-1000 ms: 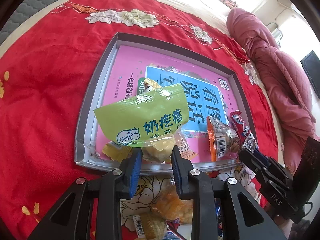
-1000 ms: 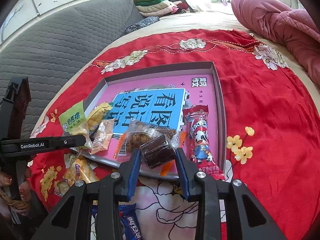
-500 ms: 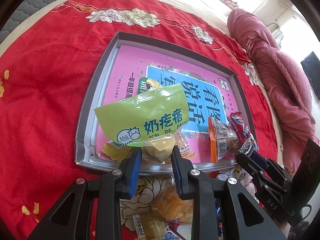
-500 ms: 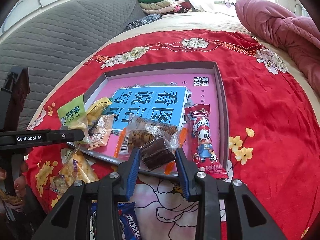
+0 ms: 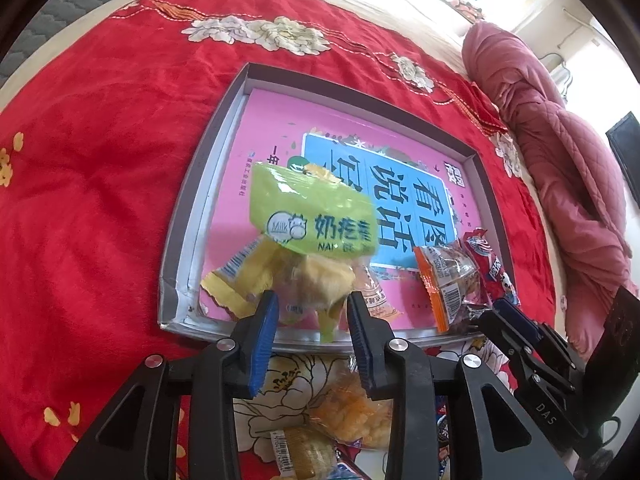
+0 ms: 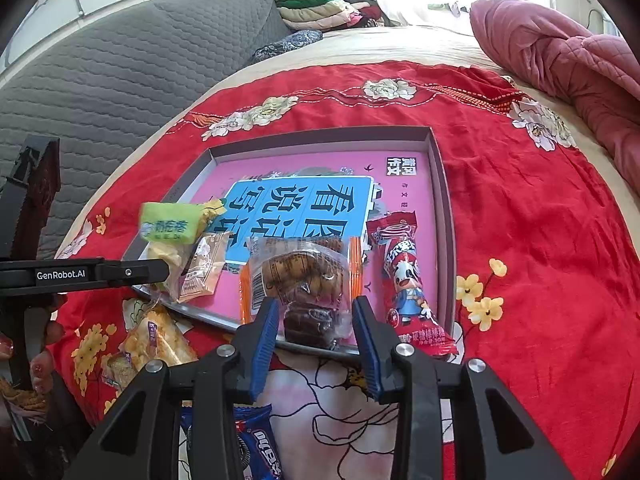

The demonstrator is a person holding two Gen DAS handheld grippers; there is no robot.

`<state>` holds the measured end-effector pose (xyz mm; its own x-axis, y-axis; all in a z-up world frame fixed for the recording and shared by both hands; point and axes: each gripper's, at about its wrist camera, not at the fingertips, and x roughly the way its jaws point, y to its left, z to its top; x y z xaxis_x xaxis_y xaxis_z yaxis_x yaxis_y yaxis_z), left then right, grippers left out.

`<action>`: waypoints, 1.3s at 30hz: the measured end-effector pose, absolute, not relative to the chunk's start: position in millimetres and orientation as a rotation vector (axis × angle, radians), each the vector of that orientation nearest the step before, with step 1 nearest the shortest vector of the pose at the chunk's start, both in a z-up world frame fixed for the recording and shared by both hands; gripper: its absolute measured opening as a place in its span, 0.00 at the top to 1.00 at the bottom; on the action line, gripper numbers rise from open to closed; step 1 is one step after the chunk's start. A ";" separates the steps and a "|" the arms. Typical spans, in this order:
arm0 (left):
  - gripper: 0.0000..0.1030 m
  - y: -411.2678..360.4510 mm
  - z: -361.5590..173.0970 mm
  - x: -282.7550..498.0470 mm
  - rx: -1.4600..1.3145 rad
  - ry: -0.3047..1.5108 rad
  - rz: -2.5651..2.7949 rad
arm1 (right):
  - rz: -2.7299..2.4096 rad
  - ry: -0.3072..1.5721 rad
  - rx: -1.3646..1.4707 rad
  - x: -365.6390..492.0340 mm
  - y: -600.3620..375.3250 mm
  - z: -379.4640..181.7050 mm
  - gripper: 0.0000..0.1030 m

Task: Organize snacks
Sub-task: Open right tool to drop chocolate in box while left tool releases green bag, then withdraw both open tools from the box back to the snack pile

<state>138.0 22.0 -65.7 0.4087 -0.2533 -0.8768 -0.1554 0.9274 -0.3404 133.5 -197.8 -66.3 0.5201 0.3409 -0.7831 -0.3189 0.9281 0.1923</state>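
Note:
A grey tray [image 5: 198, 200] lined with a pink booklet lies on a red flowered cloth. My left gripper [image 5: 312, 316] hovers at the tray's near rim; its jaws are opening and stand off the green milk-snack packet [image 5: 316, 216], which tips blurred over the tray's front left corner. That packet [image 6: 170, 226] also shows by the left gripper [image 6: 160, 270] in the right wrist view. My right gripper [image 6: 314, 320] is shut on a dark brown wrapped snack [image 6: 312, 324] over the tray's [image 6: 444, 220] front rim. The right gripper [image 5: 508, 312] shows at the right in the left wrist view.
In the tray lie an orange-edged clear pack [image 6: 296, 272], a red lollipop packet [image 6: 404, 276] and a small beige packet [image 6: 204, 268]. On the cloth in front are a yellow corn snack [image 6: 156, 340] and a blue biscuit pack [image 6: 256, 448]. A pink quilt [image 6: 560, 52] lies at the right.
The left jaws have widened and the green packet has tipped forward and down toward the tray. The brown snack sits slightly lower between the right fingers. Neither hand has shifted.

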 end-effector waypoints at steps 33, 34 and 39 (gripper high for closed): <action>0.49 29.7 -31.1 117.7 -0.405 1.113 -0.096 | 0.417 0.818 0.077 126.7 -208.7 -36.9 0.42; 0.48 29.6 -30.3 116.5 -0.402 1.114 -0.098 | 0.417 0.815 0.082 126.6 -210.1 -36.0 0.41; 0.45 28.5 -25.8 108.8 -0.378 1.121 -0.114 | 0.418 0.806 0.093 124.1 -213.4 -34.3 0.39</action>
